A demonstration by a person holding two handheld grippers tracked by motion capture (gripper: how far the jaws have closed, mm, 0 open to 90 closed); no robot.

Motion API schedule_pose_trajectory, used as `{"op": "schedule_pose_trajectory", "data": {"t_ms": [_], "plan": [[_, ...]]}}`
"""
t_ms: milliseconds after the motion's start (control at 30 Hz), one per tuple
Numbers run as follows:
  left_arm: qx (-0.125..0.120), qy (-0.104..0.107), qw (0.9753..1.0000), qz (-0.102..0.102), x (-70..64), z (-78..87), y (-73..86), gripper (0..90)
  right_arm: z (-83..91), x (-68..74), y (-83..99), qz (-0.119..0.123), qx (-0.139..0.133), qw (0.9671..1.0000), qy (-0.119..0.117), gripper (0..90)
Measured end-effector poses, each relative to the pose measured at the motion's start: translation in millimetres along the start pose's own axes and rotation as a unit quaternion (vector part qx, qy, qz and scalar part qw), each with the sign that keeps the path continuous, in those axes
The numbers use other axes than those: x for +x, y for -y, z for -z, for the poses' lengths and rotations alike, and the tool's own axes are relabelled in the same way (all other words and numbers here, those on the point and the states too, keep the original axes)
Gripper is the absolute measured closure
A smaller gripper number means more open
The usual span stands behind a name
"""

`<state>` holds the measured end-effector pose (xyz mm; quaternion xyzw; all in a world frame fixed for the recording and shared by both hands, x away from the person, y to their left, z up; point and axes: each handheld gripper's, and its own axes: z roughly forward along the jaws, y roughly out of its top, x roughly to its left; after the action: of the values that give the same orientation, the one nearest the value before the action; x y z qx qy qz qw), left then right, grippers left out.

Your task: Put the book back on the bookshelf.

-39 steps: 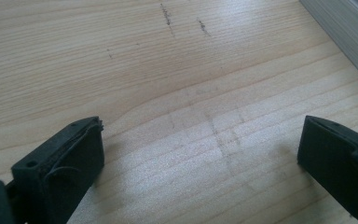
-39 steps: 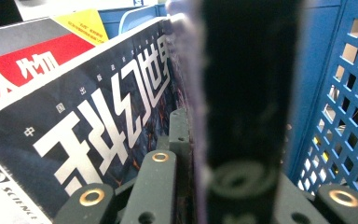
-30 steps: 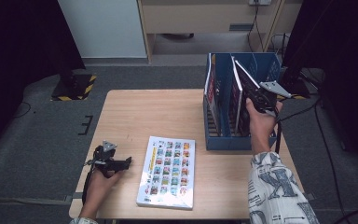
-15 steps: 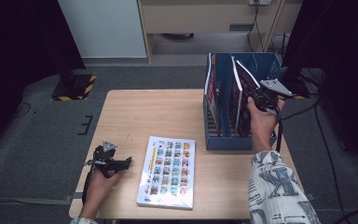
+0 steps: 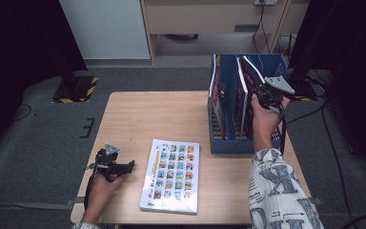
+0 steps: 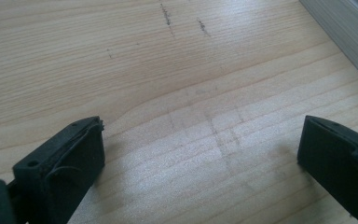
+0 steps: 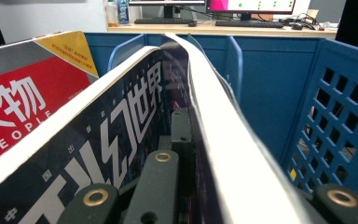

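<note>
High view: right gripper (image 5: 262, 93) clamps a dark magazine (image 5: 249, 76) in the blue rack (image 5: 233, 143); nothing has shifted since earlier. Left gripper view: left gripper (image 6: 200, 154) gapes wide over bare table (image 6: 168, 70). Right gripper view: neighbouring red magazine (image 7: 23, 112) reads "PEOPLE".

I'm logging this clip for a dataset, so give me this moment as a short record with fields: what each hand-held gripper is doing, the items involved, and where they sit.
left hand-held gripper: open, holding nothing, low over the bare table near its front left corner
right hand-held gripper: shut on dark magazine, at the blue file rack
dark magazine: upright, leaning, in the rack's right part
red-covered magazine: standing in the rack, beside the dark one
sticker book: flat on the table, between the two hands, untouched
work in hand: magazines going into the rack
</note>
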<state>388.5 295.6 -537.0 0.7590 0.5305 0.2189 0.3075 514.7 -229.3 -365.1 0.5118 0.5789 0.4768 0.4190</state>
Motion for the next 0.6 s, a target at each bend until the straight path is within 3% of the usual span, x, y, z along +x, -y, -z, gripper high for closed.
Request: {"op": "schedule_pose_trajectory", "data": {"t_ms": [600], "plan": [[0.000,0.000,1.0000,0.000,-0.1,0.1,0.1,0.0,-8.3,-0.7,5.9,-0.004,-0.004,1.0000,0.007,83.5]]}}
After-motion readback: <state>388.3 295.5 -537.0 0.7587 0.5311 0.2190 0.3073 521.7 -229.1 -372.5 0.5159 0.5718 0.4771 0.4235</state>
